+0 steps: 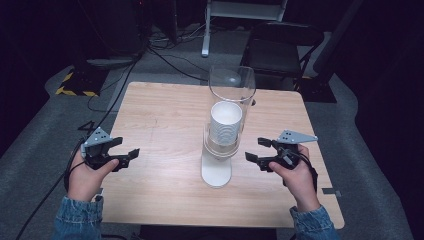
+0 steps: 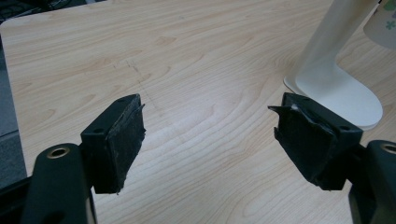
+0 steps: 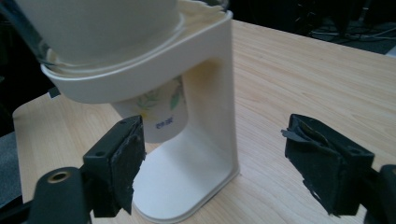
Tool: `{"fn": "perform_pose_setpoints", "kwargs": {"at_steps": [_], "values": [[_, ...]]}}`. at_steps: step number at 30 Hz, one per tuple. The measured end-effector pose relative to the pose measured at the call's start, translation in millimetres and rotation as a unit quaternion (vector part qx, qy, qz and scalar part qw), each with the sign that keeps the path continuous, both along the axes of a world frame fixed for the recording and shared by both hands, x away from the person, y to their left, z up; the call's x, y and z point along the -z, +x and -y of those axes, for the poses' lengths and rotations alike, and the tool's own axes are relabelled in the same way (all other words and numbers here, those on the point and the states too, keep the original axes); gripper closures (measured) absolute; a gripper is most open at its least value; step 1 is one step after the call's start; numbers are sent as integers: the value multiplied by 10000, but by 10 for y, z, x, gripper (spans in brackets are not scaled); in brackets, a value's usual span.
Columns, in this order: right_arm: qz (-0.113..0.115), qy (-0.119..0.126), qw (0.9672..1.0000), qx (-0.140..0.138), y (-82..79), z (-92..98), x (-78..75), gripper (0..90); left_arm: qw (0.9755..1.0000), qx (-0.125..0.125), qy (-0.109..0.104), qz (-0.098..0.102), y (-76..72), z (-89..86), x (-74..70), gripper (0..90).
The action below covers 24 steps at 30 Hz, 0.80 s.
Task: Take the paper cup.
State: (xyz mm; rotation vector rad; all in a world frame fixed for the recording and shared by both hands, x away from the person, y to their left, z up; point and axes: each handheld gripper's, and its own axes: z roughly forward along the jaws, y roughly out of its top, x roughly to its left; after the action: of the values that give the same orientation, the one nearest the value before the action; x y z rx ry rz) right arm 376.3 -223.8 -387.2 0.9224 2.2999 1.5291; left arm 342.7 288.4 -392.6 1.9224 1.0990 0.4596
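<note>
Standing near the middle of the wooden bench in the high view is a white cup dispenser; its clear tube holds a stack of paper cups. The left gripper and right gripper flank it, both apart from it, jaws spread and empty.

From the left gripper view, the left gripper gapes over bare wood — the dispenser's base lies beyond its right jaw.

From the right gripper view, the right gripper is wide open just before the dispenser, where a flower-printed cup hangs below the holder ring.
</note>
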Motion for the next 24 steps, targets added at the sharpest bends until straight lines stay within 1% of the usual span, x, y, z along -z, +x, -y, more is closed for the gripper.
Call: {"fn": "perform_pose_setpoints", "kwargs": {"at_steps": [4, 8, 11, 16, 19, 21, 24], "values": [[-23, 77, 9996, -268, -33, -132, 4, 183, 10000, 24, 16, -8, 8, 5, 4, 236], [-47, 136, 9991, -409, -57, -243, 22, 171, 10000, 34, 21, -14, 14, 11, 11, 236], [-61, 110, 9986, -516, -69, -332, 43, 165, 10000, 32, 18, -26, 13, 17, 15, 236], [-156, 107, 9983, -552, -39, -473, 141, 164, 10000, 33, 19, -47, 18, 30, 29, 236], [-207, 10, 9979, -621, -22, -570, 208, 165, 10000, 33, 13, -66, 25, 29, 40, 236], [-233, 0, 9976, -656, -16, -626, 237, 166, 10000, 22, 19, -85, 30, 25, 52, 236], [-215, -50, 9979, -609, -2, -694, 273, 162, 9999, 9, 8, -105, 33, 22, 63, 236]]}}
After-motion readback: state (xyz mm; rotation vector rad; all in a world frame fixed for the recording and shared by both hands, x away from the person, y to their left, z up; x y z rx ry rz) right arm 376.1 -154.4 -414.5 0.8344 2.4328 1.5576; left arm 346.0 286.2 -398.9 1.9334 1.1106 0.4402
